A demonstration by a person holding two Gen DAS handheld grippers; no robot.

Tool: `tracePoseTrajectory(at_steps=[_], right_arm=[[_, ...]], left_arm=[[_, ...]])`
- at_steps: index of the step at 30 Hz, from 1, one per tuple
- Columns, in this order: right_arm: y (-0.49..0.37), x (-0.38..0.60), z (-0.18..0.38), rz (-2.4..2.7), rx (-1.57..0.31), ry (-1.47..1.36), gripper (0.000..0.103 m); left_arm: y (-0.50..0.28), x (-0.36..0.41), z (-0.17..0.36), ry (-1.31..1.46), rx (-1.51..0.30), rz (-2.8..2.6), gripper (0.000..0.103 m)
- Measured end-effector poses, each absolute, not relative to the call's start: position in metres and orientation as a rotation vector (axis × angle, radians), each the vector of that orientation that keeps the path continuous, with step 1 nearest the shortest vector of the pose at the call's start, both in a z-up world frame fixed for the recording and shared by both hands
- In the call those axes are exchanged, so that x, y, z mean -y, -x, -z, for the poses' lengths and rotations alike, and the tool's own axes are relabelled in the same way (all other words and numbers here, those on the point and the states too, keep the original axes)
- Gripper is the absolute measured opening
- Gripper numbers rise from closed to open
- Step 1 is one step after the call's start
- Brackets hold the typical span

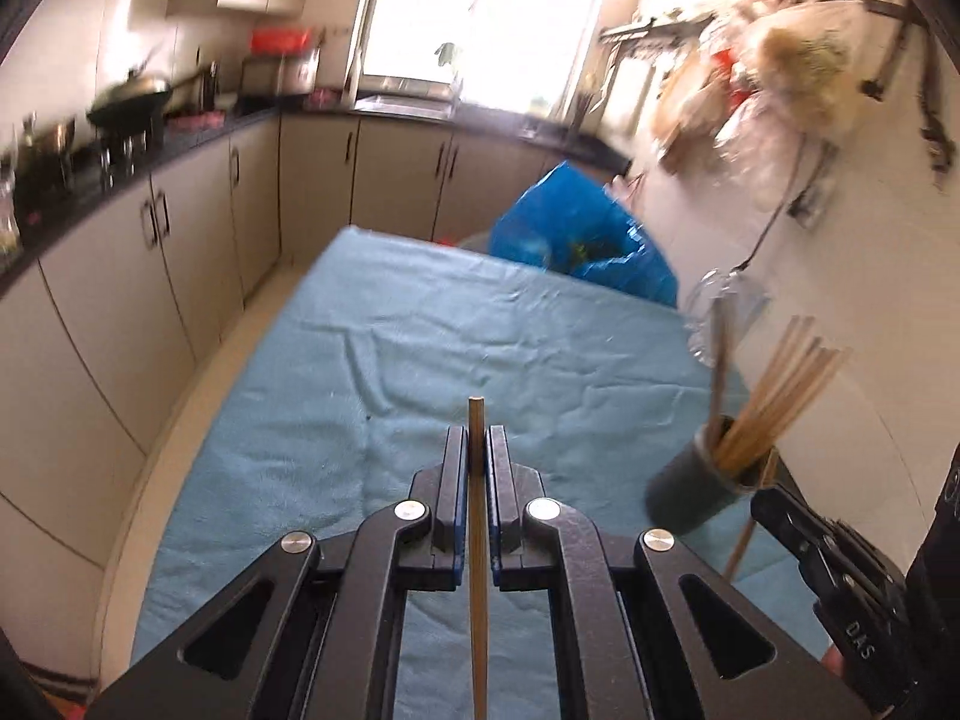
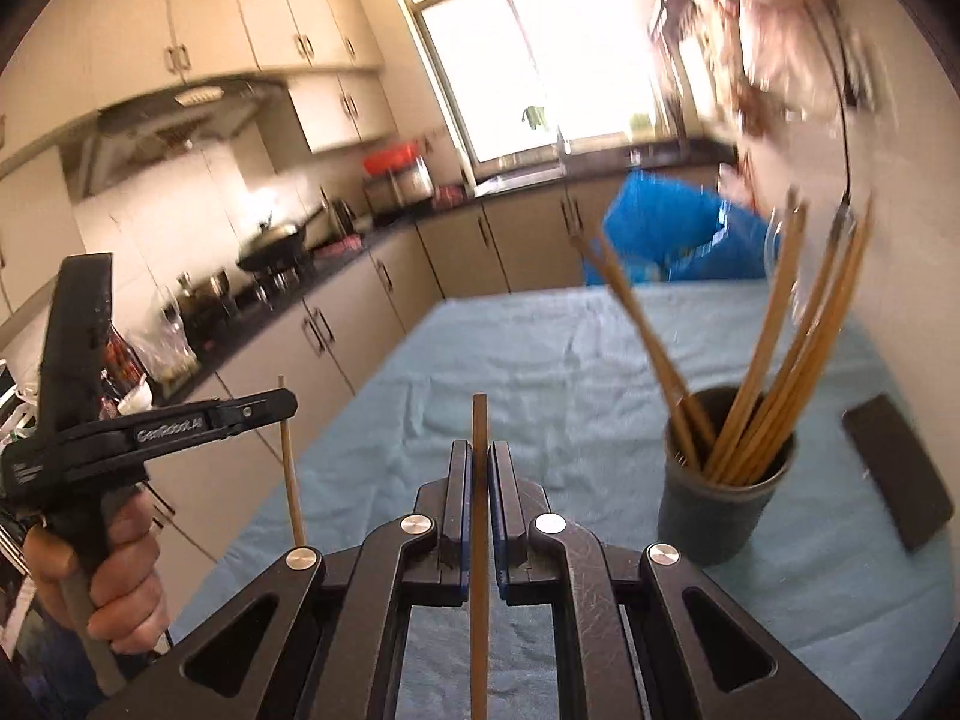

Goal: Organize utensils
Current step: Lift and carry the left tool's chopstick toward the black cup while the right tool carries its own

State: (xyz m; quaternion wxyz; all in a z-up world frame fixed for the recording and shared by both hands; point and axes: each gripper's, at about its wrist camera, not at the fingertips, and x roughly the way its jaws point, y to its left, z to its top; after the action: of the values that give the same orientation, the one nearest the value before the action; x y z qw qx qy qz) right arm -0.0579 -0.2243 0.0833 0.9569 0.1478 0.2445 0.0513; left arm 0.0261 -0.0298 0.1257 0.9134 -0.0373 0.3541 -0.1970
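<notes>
My left gripper [image 1: 477, 438] is shut on a wooden chopstick [image 1: 478, 564] that runs back between the jaws, above the blue cloth. My right gripper [image 2: 479, 453] is shut on another chopstick [image 2: 479, 564]. A dark grey cup [image 2: 723, 504] holding several chopsticks [image 2: 774, 372] stands on the cloth, right of the right gripper. In the left wrist view the cup [image 1: 696, 489] sits at the right, with the right gripper's body beside it. The left gripper [image 2: 264, 411] with its chopstick shows at the left of the right wrist view.
A table under a light blue cloth [image 1: 420, 360] runs forward. A blue plastic bag [image 1: 576, 234] sits at its far end. A dark flat block [image 2: 897, 468] lies right of the cup. Kitchen cabinets and a counter with pots [image 1: 132, 96] line the left side.
</notes>
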Motion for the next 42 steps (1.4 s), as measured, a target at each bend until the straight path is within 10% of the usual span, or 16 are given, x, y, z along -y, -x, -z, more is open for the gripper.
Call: tracePoseTrajectory(at_steps=[42], right_arm=[[0.139, 0.269, -0.117, 0.002, -0.306, -0.356, 0.006]], left_arm=[[0.030, 0.060, -0.160, 0.039, -0.665, 0.454, 0.005]])
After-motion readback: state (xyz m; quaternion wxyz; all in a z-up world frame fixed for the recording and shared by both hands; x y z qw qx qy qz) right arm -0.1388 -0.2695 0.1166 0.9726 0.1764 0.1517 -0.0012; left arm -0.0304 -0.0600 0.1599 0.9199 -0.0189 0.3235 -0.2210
